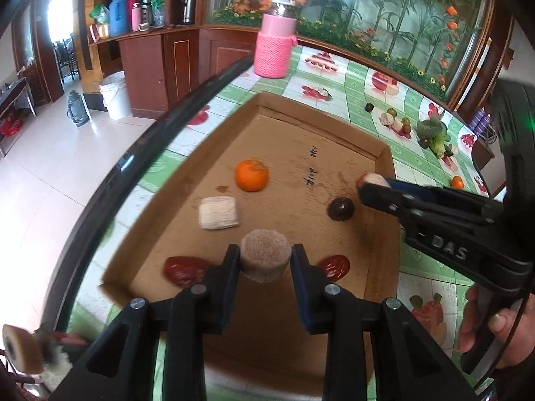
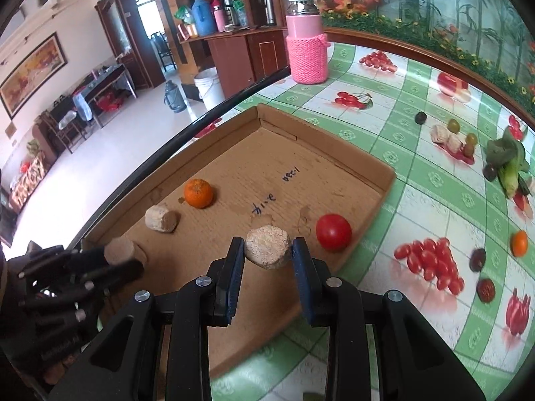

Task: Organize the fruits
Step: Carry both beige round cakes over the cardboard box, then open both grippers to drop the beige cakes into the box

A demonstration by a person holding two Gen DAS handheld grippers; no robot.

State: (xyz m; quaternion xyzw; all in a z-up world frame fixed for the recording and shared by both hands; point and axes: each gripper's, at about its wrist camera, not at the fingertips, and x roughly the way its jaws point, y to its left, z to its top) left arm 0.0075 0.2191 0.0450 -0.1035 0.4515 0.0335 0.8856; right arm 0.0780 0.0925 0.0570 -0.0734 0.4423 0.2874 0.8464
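Your left gripper clamps a tan cork-like cylinder; your right gripper grips a pale round chunk, both over the shallow cardboard tray holding an orange tangerine and a red tomato near its right edge.

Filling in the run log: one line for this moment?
left gripper: shut on brown cylinder | right gripper: shut on beige cylinder | both over cardboard tray

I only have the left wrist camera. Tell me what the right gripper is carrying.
Observer: The right gripper is shut on a pale, round, crumbly chunk over the shallow cardboard tray.
Operator: Name the red thing behind it.
Observer: A round red tomato, lying in the tray just right of the chunk.
Operator: Report anything beside that small orange outside the tray.
Observer: Two dark round fruits lie near the small orange on the green checked tablecloth.
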